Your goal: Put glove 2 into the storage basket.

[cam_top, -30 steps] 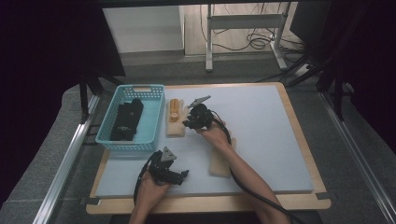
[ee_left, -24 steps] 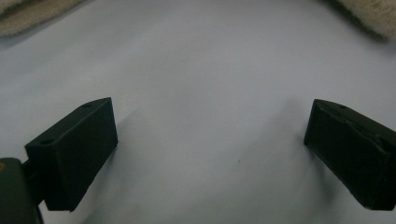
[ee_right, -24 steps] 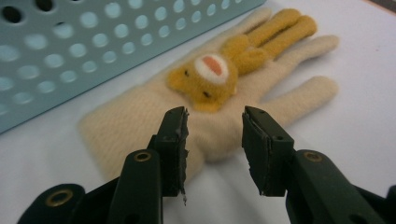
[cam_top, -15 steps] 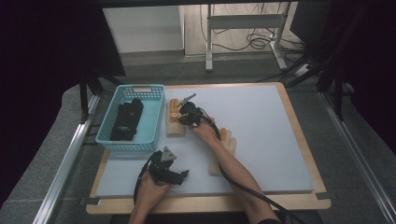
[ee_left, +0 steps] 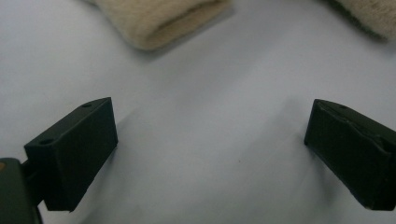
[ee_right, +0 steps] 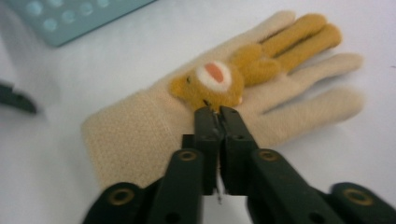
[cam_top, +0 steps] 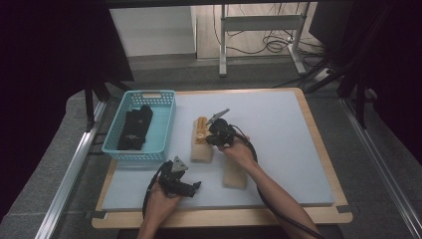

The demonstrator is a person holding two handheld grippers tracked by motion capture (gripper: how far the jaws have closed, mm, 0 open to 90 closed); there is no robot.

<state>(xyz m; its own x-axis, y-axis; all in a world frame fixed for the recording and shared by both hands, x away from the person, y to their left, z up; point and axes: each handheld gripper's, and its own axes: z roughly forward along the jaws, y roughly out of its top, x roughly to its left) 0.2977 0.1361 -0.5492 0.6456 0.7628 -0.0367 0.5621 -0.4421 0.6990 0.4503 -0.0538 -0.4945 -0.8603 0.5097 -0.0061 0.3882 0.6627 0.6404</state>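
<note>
A beige glove (cam_top: 201, 149) with a mustard bear patch (ee_right: 210, 81) lies flat on the pale mat, fingers pointing away from me. My right gripper (cam_top: 208, 138) is over it. Its jaws stand almost together, tips (ee_right: 216, 113) pinching the fabric at the bear's lower edge. They have just eased open a little from their tightest. A second beige glove (cam_top: 234, 174) lies under my right wrist. My left gripper (cam_top: 194, 186) rests near the front edge with its jaws wide apart over bare mat (ee_left: 205, 140). A glove cuff (ee_left: 159, 18) lies beyond its jaws.
A turquoise basket (cam_top: 166, 117) holding black items (cam_top: 134, 129) stands at the mat's left; its corner (ee_right: 79, 18) is close beyond the glove. The wooden board's rim (cam_top: 318, 139) frames the mat, and metal rails run along both sides.
My right gripper reached toward the basket, then drew back toward me and to the right. The bear glove came with it, away from the basket. The left gripper stayed put.
</note>
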